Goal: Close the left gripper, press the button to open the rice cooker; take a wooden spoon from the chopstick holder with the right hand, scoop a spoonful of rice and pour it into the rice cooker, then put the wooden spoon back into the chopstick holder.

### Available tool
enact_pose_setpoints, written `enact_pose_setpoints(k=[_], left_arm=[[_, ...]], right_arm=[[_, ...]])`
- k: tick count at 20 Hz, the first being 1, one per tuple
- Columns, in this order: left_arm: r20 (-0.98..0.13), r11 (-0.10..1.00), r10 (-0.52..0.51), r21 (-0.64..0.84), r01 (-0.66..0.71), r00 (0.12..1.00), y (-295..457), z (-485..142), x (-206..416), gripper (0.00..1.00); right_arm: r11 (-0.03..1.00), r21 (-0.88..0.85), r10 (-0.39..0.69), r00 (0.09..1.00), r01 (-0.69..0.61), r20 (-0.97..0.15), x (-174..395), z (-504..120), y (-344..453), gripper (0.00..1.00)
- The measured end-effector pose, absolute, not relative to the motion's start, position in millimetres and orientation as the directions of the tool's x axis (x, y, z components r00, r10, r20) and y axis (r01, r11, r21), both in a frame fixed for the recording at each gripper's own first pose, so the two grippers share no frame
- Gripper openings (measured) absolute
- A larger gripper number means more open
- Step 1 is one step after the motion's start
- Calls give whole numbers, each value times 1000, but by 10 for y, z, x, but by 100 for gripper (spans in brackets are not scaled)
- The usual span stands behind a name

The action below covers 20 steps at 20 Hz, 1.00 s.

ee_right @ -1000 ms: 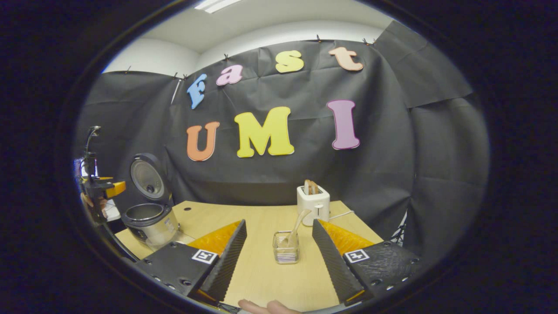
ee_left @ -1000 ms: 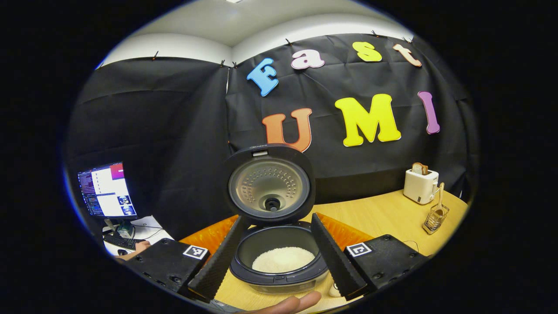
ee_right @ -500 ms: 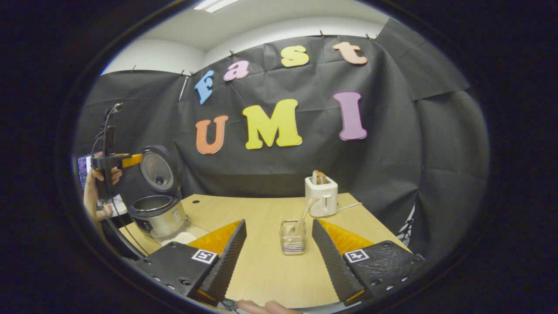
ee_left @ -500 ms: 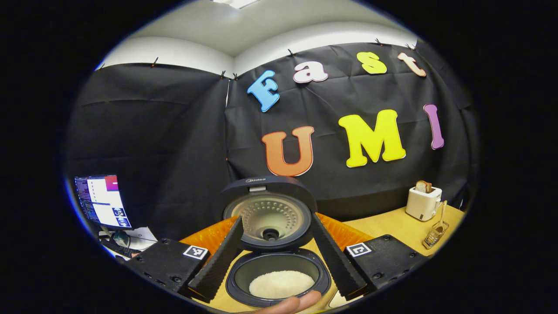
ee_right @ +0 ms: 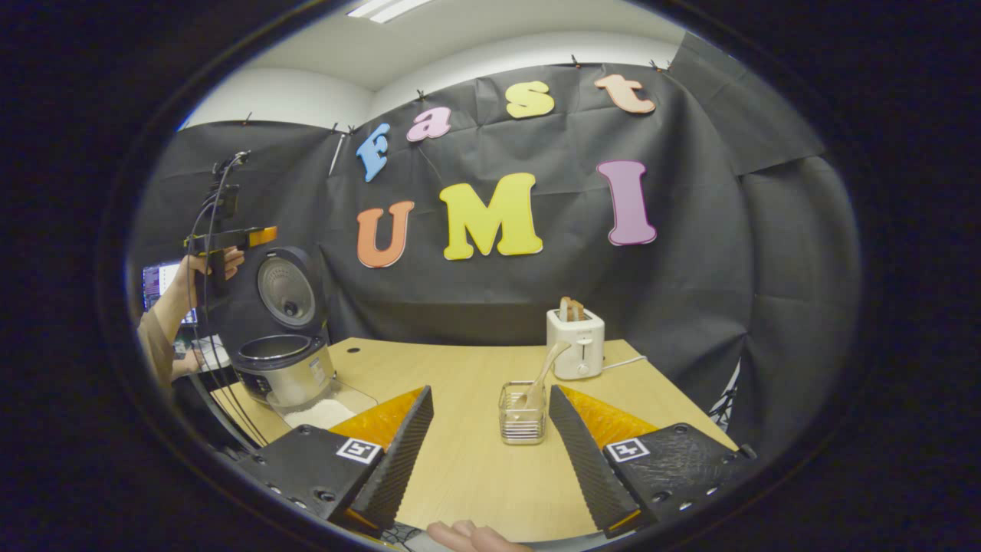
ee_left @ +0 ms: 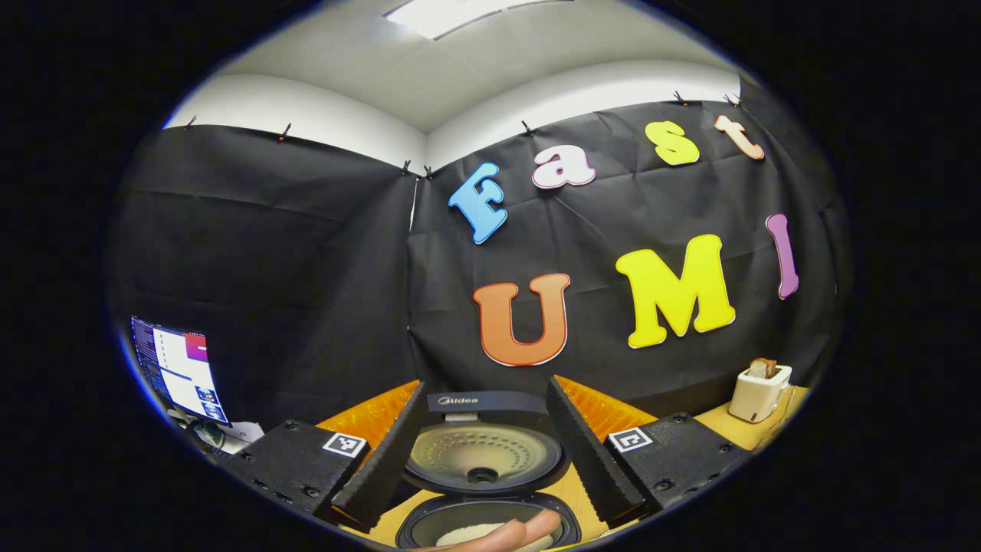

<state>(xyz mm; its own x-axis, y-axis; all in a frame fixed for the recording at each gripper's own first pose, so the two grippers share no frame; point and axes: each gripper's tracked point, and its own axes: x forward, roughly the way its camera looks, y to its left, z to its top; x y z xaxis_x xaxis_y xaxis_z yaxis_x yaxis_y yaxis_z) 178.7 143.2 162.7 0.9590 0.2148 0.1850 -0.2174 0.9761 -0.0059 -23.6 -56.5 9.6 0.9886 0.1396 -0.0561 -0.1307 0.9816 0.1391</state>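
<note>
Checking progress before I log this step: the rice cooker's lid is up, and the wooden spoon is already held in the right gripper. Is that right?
Not quite. The rice cooker lid is up, but the wooden spoon stands in the chopstick holder on the table. The right gripper is open with nothing between its fingers, short of the holder. The right gripper view shows this.

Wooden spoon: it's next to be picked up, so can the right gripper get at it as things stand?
Probably yes. The right gripper is open, and the spoon leans out of its holder straight ahead, with bare table between.
</note>
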Motion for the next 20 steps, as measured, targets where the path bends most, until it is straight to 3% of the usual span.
enact_pose_setpoints(k=[6,7,8,18,20], left_arm=[[191,978,206,-20,-206,960,1536,1857,2169,99],[188,980,197,-9,-199,962,1524,1860,2249,95],[174,981,191,2,-194,966,1526,1830,2324,100],[-11,974,228,-12,-228,974,1738,1281,2820,98],[15,977,213,1,-213,977,1734,1328,2782,99]], right_arm=[[978,128,176,981,-164,-86,-150,-21,-490,90],[978,126,179,980,-167,-87,-138,-32,-459,92],[976,125,188,979,-177,-83,-137,-24,-420,92],[967,131,231,970,-220,-71,-146,-35,-347,95],[968,132,226,971,-215,-74,-136,-43,-354,95]])
